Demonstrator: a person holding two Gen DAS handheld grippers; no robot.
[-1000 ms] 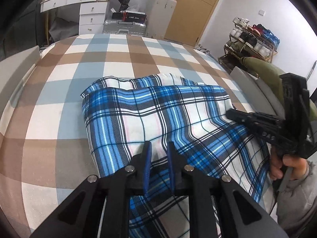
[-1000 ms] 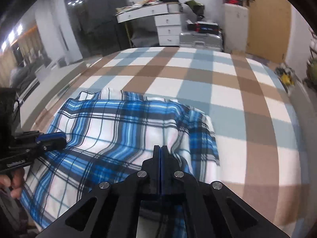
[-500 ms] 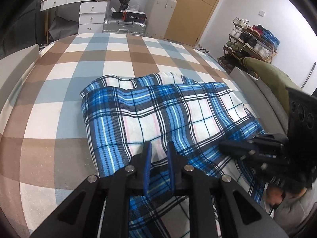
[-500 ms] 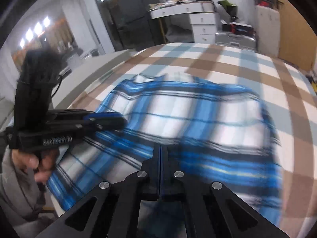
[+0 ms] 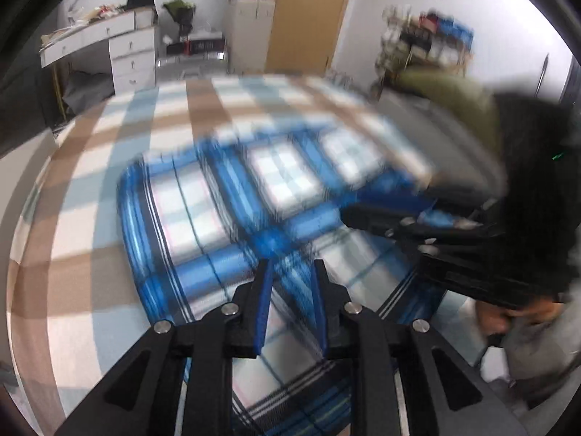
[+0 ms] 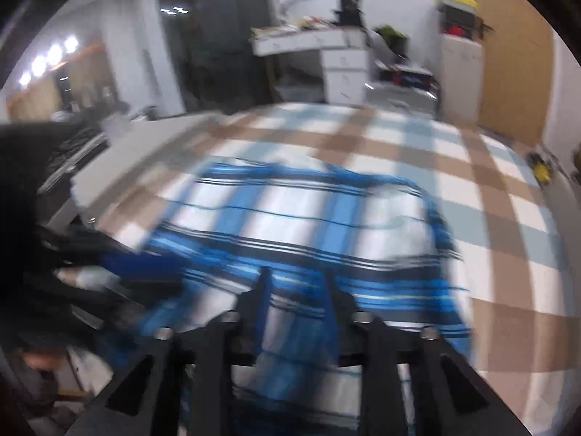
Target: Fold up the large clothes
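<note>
Right gripper [image 6: 296, 283] jaws now apart, formerly together; left gripper [image 5: 289, 276] jaws apart, low over plaid garment [image 5: 203, 214].

Garment [image 5: 225, 214] on the bed [image 5: 83, 225], drawers [image 5: 132, 60] beyond, shoe rack [image 5: 428, 43] beyond right

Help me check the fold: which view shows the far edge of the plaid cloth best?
The right wrist view. There the plaid cloth shows its whole far edge and right side against the checked bedspread, though blurred. The left wrist view shows the cloth too, but more smeared, and the right tongs cover its right part.
</note>
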